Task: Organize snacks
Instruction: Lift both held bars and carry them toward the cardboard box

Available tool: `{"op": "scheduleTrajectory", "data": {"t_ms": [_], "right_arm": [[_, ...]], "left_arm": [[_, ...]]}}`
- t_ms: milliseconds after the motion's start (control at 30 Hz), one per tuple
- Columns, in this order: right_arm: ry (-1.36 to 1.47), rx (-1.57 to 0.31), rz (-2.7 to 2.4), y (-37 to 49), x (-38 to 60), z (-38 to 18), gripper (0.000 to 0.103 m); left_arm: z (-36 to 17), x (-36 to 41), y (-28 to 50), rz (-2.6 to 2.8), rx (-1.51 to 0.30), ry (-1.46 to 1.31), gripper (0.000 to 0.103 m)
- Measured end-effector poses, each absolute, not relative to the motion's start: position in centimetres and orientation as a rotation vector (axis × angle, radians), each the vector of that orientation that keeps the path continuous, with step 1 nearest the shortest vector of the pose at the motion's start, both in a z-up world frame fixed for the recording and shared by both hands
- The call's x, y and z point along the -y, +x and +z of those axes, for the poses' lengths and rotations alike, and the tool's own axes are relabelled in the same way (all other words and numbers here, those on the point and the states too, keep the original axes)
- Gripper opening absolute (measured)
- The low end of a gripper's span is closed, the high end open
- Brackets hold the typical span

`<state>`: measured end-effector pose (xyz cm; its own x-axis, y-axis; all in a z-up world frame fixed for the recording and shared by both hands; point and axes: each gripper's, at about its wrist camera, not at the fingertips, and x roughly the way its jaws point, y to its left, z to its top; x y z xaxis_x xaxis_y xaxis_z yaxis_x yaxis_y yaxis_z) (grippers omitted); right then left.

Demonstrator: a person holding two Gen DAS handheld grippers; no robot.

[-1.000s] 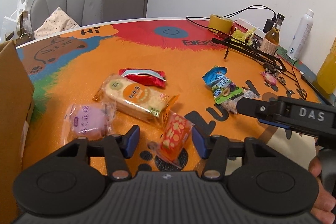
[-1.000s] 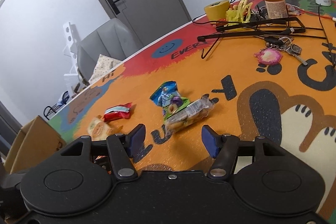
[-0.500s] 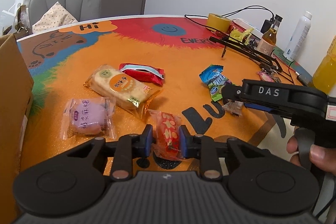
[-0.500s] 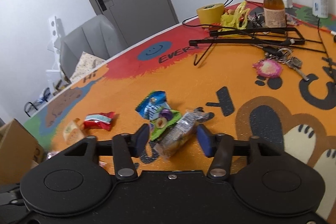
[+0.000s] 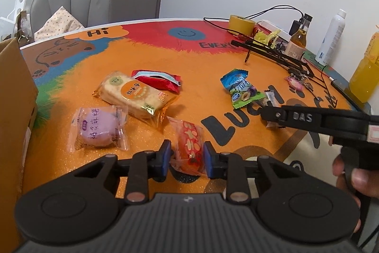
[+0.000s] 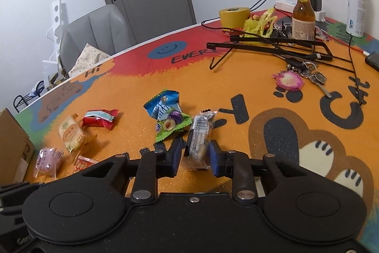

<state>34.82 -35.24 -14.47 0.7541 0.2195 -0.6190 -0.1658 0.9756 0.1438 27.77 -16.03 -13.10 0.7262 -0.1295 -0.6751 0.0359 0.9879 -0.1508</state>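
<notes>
Snacks lie scattered on the orange desk [image 5: 201, 91], and each pair of tongs has one. The left tongs [image 5: 187, 159] are closed most of the way onto the red packet [image 5: 190, 146], pads pressing its sides near the desk's front edge. The right tongs [image 6: 195, 154] are closed likewise on the clear bar [image 6: 200, 134], just beside the blue-green pouch [image 6: 169, 115]. Whether either packet is clear of the desk cannot be told.

Left over are the purple mochi [image 5: 98, 127], the rice cracker [image 5: 135, 94] and the red wrapper [image 5: 156, 80], clustered near the cardboard box [image 5: 14, 110] at the left, the likely place for them.

Both wrappers are slick, puffy film, so a pinch on the loose edge, not the contents, may let a packet slide out as it is lifted. Squeezing harder could crush what is inside. The bar's far end almost touches the pouch and may drag it along. The two tools sit close together, so a careless swing toward the box could knock them or sweep the mochi off
</notes>
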Motion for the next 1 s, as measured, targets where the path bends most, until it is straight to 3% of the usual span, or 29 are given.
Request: {"op": "scheduleTrajectory", "data": {"t_ms": [67,100,700,1000], "right_arm": [[0.054,-0.679,0.206,34.9,34.9,-14.5,0.024],[0.049,-0.678,0.2,34.8,35.0,-14.5,0.018],[0.151,-0.64,0.298,30.0,34.8,-12.1,0.017],[0.145,-0.655,0.311,28.0,34.1,-12.6,0.017]], "left_arm": [[-13.1,15.9,27.6,-0.093,-0.754,-0.139,0.025],[-13.0,15.8,27.6,-0.095,-0.757,-0.149,0.024],[-10.3,14.3,24.0,-0.111,-0.692,-0.192,0.018],[-11.0,13.7,22.6,-0.116,-0.739,-0.185,0.021]]}}
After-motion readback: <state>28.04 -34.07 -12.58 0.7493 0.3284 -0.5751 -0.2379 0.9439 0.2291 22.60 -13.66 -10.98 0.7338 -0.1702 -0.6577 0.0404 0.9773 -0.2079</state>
